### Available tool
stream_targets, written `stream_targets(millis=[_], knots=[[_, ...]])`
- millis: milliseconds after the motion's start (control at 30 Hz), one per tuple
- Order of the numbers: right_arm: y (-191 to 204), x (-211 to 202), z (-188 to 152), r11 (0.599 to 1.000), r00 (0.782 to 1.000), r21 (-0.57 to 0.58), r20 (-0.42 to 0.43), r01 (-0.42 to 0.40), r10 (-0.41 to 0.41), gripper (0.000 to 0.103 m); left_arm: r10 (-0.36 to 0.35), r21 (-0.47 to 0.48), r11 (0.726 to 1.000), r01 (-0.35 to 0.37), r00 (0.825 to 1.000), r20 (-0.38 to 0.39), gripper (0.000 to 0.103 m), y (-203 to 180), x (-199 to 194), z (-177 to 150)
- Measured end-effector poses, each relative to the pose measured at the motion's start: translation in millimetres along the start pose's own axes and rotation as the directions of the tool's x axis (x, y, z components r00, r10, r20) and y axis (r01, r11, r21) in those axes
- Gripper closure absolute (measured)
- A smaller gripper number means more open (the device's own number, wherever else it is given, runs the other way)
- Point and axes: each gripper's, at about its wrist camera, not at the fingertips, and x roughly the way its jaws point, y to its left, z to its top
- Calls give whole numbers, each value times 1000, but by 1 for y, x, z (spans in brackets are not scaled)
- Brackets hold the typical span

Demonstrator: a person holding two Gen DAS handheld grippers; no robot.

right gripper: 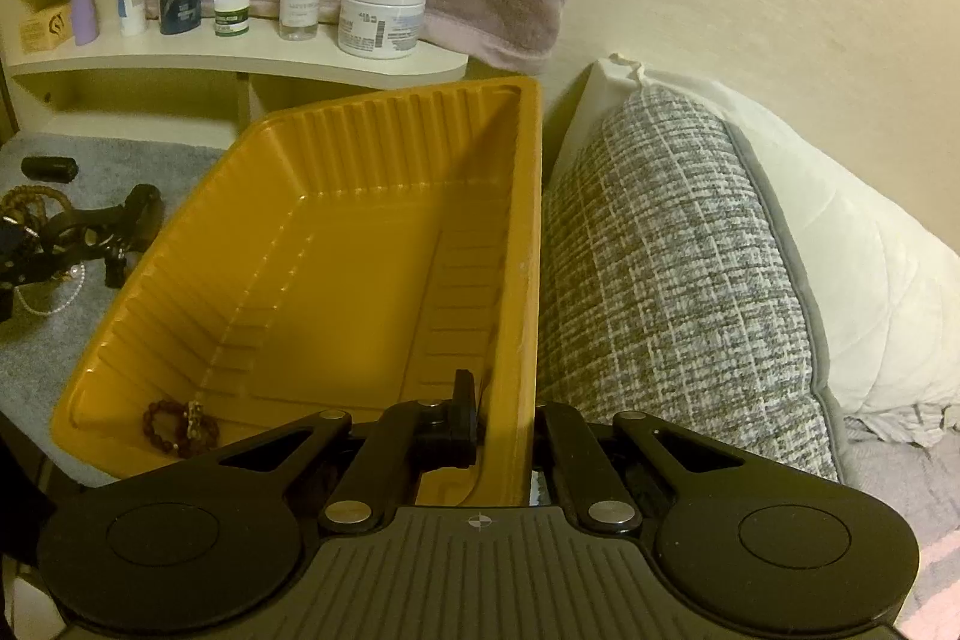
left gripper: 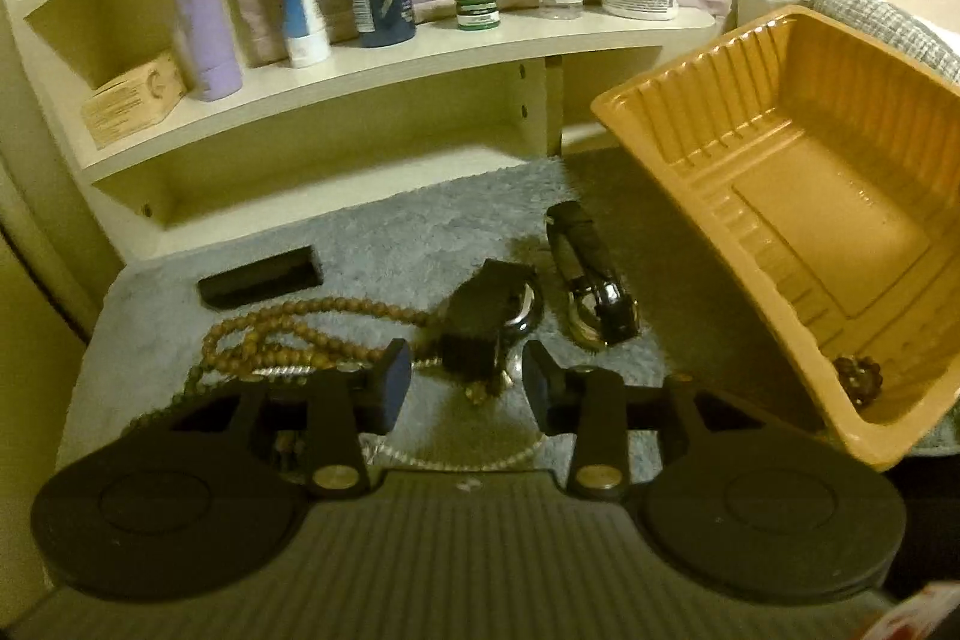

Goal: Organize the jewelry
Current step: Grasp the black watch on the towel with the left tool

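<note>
An orange plastic tray (right gripper: pixel 336 244) is tilted up off the grey mat, and my right gripper (right gripper: pixel 504 424) is shut on its right wall. A dark beaded bracelet (right gripper: pixel 180 427) lies in the tray's low corner; it is also in the left wrist view as the bracelet (left gripper: pixel 859 375). My left gripper (left gripper: pixel 467 391) is open over the mat, nothing between its fingers. Just beyond it lie a black watch (left gripper: pixel 489 322), a second watch (left gripper: pixel 591 283), a wooden bead necklace (left gripper: pixel 288 340) and a pearl strand (left gripper: pixel 456 460). The left gripper (right gripper: pixel 66 235) also shows at the right wrist view's left edge.
A black bar-shaped case (left gripper: pixel 261 275) lies on the grey mat (left gripper: pixel 384 232). A cream shelf (left gripper: pixel 420 52) behind carries bottles, tubes and jars, with a towel hanging above. A checked cushion (right gripper: pixel 678 268) and a white pillow (right gripper: pixel 840 250) sit right of the tray.
</note>
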Motion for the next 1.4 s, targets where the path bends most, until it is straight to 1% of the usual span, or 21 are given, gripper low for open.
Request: stream_targets(millis=[133, 333, 367, 400, 433, 600, 1100, 1267, 1400], knots=[[-1, 1, 0, 1000, 1000, 4, -1, 0, 0, 100, -21, 24, 1000, 21, 1000, -5, 66, 0, 9, 2], [-1, 1, -1, 1000, 1000, 7, 1, 1, -1, 100, -26, 51, 998, 27, 1000, -16, 67, 2, 18, 5], [-1, 1, -1, 1000, 1000, 7, 1, 1, -1, 100, -26, 54, 998, 27, 1000, -16, 73, 2, 18, 6], [0, 1, -1, 1000, 1000, 6, 0, 2, -2, 100, -24, 62, 998, 25, 1000, -19, 82, 3, 18, 6], [-1, 1, -1, 1000, 1000, 7, 1, 2, -2, 100, -25, 69, 997, 26, 999, -23, 83, 3, 18, 7], [-1, 1, -1, 1000, 1000, 8, 1, 3, -3, 100, -32, 85, 996, 34, 999, -24, 83, 5, 15, 11], [-1, 1, -1, 1000, 1000, 9, 7, 9, -9, 100, -57, 73, 996, 53, 997, 57, 83, 12, -12, 40], [-1, 1, 0, 1000, 1000, 7, 12, 10, -10, 100, -99, 65, 993, 94, 991, 92, 83, 4, -28, 51], [0, 0, -1, 1000, 1000, 6, 14, 10, -10, 100, -167, 67, 985, 160, 979, 115, 83, -10, -41, 58]])
